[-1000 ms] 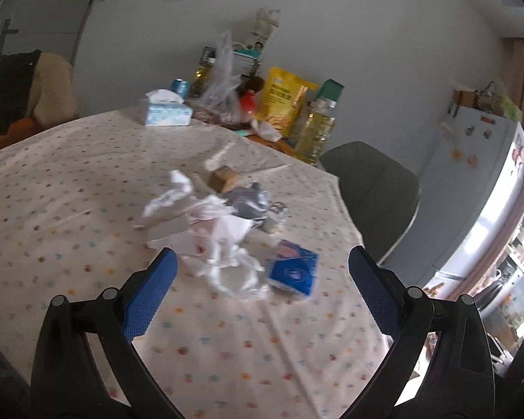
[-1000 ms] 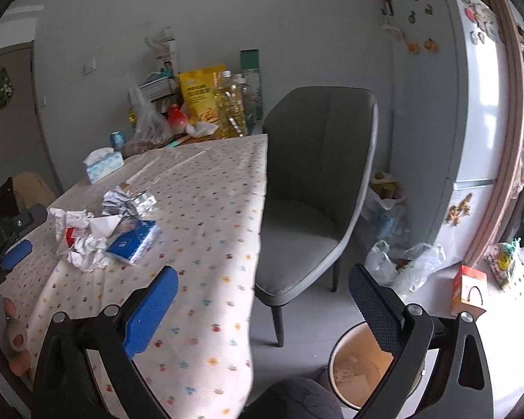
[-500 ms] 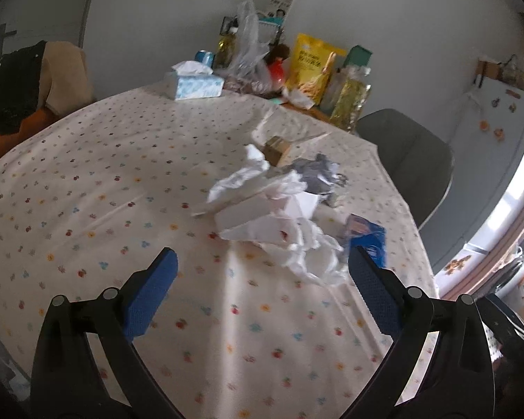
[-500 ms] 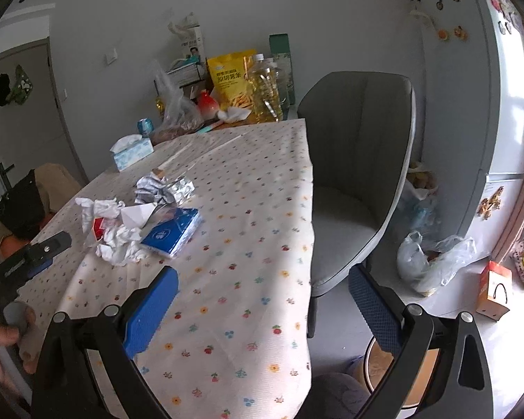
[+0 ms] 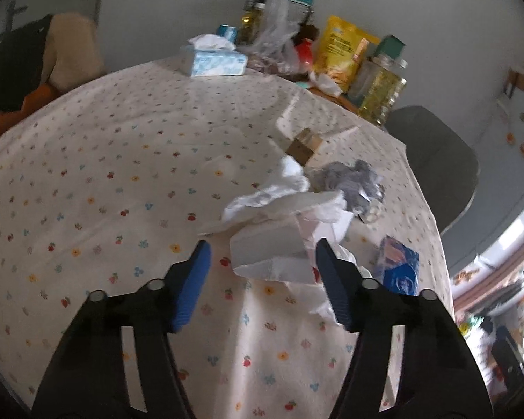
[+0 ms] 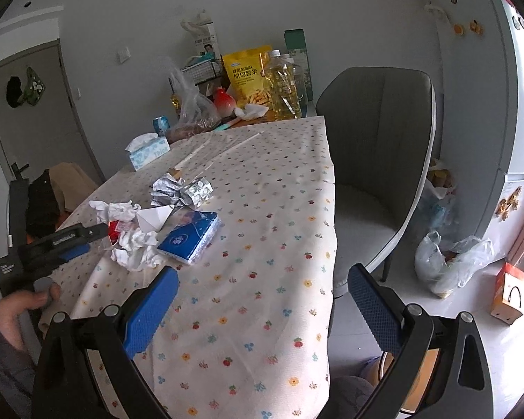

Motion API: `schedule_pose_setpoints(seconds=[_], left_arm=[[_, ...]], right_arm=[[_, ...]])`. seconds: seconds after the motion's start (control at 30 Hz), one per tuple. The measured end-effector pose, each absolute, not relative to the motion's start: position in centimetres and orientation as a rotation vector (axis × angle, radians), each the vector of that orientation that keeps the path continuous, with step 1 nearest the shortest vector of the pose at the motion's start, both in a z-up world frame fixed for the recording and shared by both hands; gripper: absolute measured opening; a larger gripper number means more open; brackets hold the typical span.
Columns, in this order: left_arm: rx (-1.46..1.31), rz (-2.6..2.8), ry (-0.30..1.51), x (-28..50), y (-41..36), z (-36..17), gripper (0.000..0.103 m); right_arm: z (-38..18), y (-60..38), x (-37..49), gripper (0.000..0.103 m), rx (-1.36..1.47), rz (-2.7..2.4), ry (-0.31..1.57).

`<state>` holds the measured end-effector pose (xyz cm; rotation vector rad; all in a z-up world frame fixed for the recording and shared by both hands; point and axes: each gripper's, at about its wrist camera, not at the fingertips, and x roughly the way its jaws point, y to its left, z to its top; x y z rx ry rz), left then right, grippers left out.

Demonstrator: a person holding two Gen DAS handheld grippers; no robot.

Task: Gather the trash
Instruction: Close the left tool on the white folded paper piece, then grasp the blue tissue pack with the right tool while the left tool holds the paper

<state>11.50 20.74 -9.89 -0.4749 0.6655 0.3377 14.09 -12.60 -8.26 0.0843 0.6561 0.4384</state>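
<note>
My left claw stands spread, its blue pads on either side of the near edge of a heap of crumpled white tissue on the tabletop; the right pad lies against or just beside the tissue's loose fringe, the left pad is apart from it, and I cannot tell whether either pad actually touches. Nothing is pinched. In the right wrist view the same left claw reaches in from the side with its tip at the tissue heap, and the hand gripping its handle shows at the frame's lower left. My right claw is spread wide and empty, held above the near edge of the tabletop, well apart from the trash. The trash lies clustered mid-table: the tissue heap, a crumpled grey foil wrapper behind it, a blister pack beside the foil, a small brown carton farther back, and a blue tissue packet just beside the heap toward the table edge. At the far end stand a tissue box, a yellow snack bag and an oil bottle. A grey chair stands at the table side.
</note>
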Motion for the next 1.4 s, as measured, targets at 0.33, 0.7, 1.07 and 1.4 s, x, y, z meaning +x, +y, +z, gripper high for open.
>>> schedule_pose_setpoints(seconds=[0.33,0.7,1.07,1.4], left_arm=[[-0.509,0.295,0.701,12.8,21.0,-11.0,0.047],[-0.497,0.267,0.627,8.8,21.2,-8.6,0.046],[-0.466,0.324,0.56,6.4,22.8,-6.7,0.046],[-0.461,0.312,0.514,5.1,22.6,-5.9,0.046]], right_arm=[[-8.4,-12.1,14.3,0.095,0.081,0.454,0.672],[-8.3,-9.5,15.3,0.092,0.057,0.503,0.683],[-9.5,-4.8,17.5,0.078,0.024,0.556,0.74],[-11.5,-1.7,20.2,0.061,0.019,0.57,0.833]])
